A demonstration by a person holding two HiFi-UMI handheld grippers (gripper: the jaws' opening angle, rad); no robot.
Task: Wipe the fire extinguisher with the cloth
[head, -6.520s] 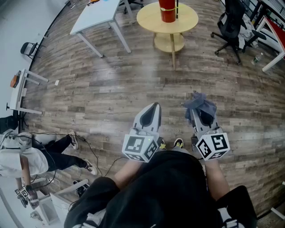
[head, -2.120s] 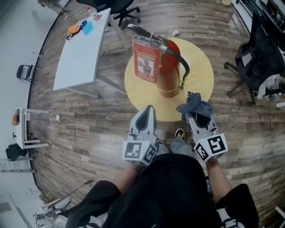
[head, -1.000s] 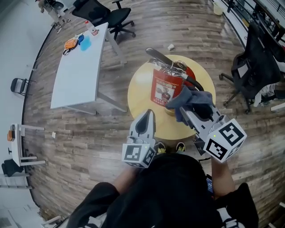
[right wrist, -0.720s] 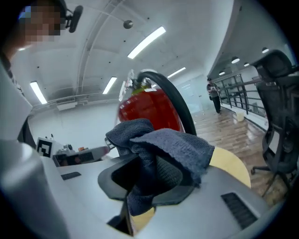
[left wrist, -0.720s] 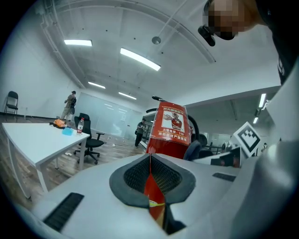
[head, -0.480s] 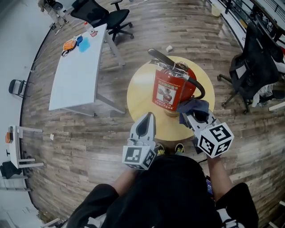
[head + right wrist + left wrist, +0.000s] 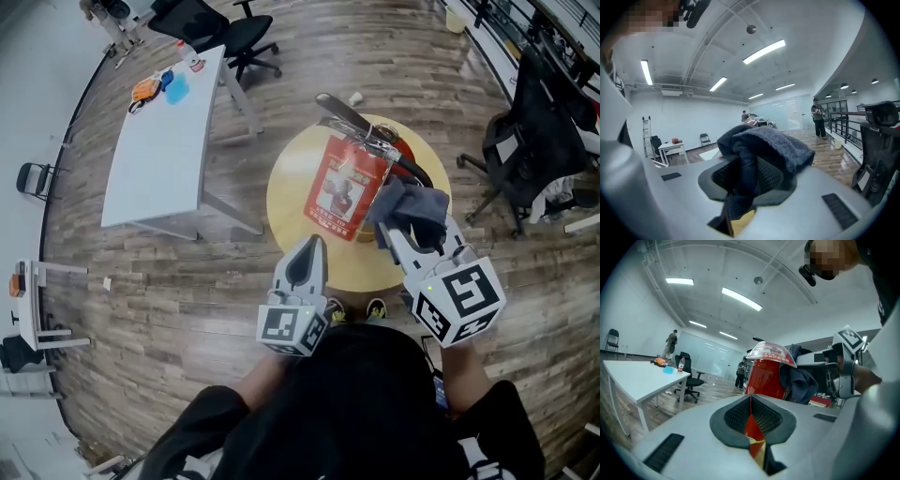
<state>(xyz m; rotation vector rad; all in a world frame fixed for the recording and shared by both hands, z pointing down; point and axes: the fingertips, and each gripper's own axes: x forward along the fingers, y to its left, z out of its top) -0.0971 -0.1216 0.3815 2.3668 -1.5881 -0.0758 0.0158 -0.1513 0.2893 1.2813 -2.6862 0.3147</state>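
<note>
wood-plank floor (image 7: 187,272) all around. long white table (image 7: 159,141) at the upper left of the head view, with small orange and blue items at its far end. black office chair (image 7: 530,141) off to the right, draped in dark fabric; second chair (image 7: 230,28) at the top, near the white table's far end. round yellow table (image 7: 291,192) in the middle, just ahead of both grippers.

red fire extinguisher (image 7: 342,183) upright on that round table, label sheet turned toward the camera, black lever and hose at its top. left gripper (image 7: 309,246) low in front of the round table's near edge, jaws pressed together with nothing between them — only a thin slit in its own view, the red cylinder showing beyond.

right gripper (image 7: 401,232) raised over the table's near right edge, clamped on a dark blue-grey cloth (image 7: 410,208). cloth bunched over the jaw tips and lying against the extinguisher's right side, just under the hose.
</note>
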